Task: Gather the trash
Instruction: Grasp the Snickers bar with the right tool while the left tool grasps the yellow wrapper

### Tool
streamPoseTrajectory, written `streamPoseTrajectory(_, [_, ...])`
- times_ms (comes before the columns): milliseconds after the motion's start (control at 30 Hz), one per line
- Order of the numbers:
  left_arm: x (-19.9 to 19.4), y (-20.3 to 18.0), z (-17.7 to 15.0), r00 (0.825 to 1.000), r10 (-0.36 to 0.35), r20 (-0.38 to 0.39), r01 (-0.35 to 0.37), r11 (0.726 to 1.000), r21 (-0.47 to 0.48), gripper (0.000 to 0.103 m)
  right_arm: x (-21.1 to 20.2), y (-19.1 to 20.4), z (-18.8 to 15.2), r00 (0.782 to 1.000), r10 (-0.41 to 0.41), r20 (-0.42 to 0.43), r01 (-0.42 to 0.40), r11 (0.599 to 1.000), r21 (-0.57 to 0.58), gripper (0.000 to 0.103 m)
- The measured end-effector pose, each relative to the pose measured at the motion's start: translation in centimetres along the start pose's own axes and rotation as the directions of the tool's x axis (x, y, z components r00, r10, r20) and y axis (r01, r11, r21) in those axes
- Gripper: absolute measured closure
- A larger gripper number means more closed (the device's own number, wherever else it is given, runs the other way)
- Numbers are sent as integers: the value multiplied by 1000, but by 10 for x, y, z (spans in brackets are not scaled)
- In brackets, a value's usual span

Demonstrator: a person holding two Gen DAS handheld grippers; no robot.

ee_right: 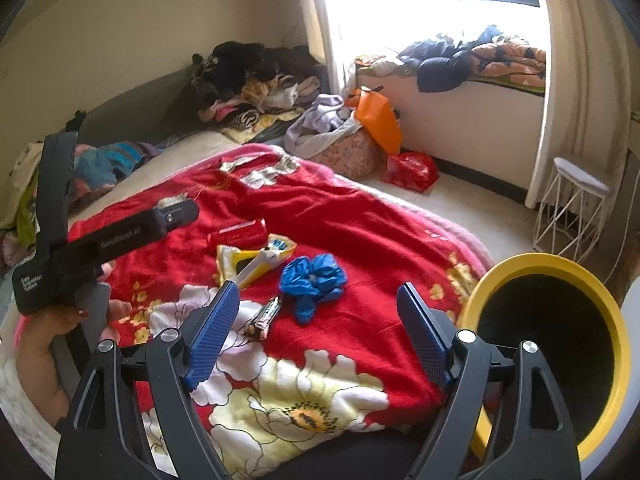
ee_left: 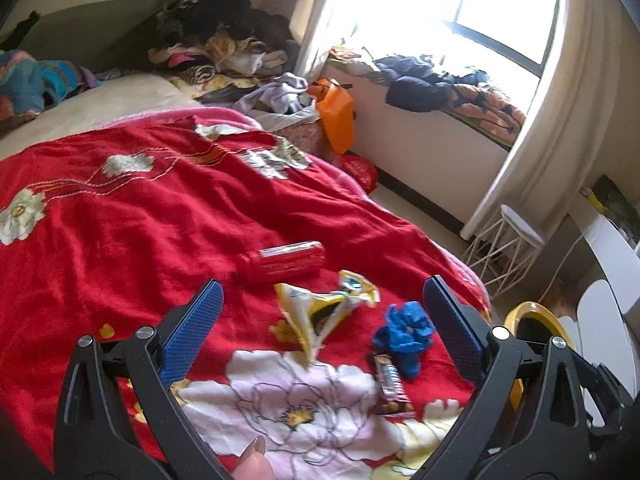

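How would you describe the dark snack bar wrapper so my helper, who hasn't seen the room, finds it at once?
Start at the red floral blanket on the bed, near the yellow-rimmed bin. Among the litter there, look beside the crumpled blue plastic bag, on a big white flower. The snack bar wrapper is the only slim, dark brown, flat strip; the red can and yellow packet lie farther back.

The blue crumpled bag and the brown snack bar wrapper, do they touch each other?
Apart. The right wrist view shows red blanket between the blue crumpled bag and the brown snack bar wrapper.

red can (ee_left: 286, 261) on its side, crumpled yellow wrapper (ee_left: 320, 312), blue wad (ee_left: 404, 330), dark bar wrapper (ee_left: 392, 386)
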State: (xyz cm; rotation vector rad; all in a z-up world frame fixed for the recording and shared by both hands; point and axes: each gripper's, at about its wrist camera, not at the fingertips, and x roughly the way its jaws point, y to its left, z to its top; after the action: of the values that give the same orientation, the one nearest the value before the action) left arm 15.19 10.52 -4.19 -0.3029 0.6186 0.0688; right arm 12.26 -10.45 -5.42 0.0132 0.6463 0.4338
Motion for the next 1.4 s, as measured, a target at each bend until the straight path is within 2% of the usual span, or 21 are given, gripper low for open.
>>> streamPoseTrajectory(233, [15, 22, -1, 999, 12, -40, -13, 999, -34, 11, 24, 13, -3, 998, 28, -49, -29, 999, -16, 25])
streamPoseTrajectory(533, [32, 35, -10, 995, -14, -101, 7, 998, -68, 12, 54, 25, -10, 990, 62, -127, -65, 998, -20, 35])
streamPoseTrajectory(833, [54, 41, -20, 983, -63, -174, 41, 991, -127, 34, 87, 31, -17, 973, 87, -216, -92, 996, -13, 54])
streamPoseTrajectory(967, [66, 40, -28, 973, -94, -212, 62, 986, -153, 44, 100, 29, -23, 959, 115, -260, -114, 993, 18, 66])
streamPoseTrajectory(1100, [74, 38, -36, 966, -111, -234, 73, 984, -164, 47, 104, 29, -27, 950, 136, -281, -134, 991, 29, 82])
streamPoseTrajectory(1233, [77, 39, -39, 963, -135, -231, 93, 978, -184, 52, 101, 29, -29, 948, 151, -280, -148, 988, 33, 82])
streamPoseTrajectory(1400, [80, 36, -42, 959, -151, -240, 106, 976, -191, 66, 94, 28, -31, 947, 164, -277, -162, 986, 31, 82])
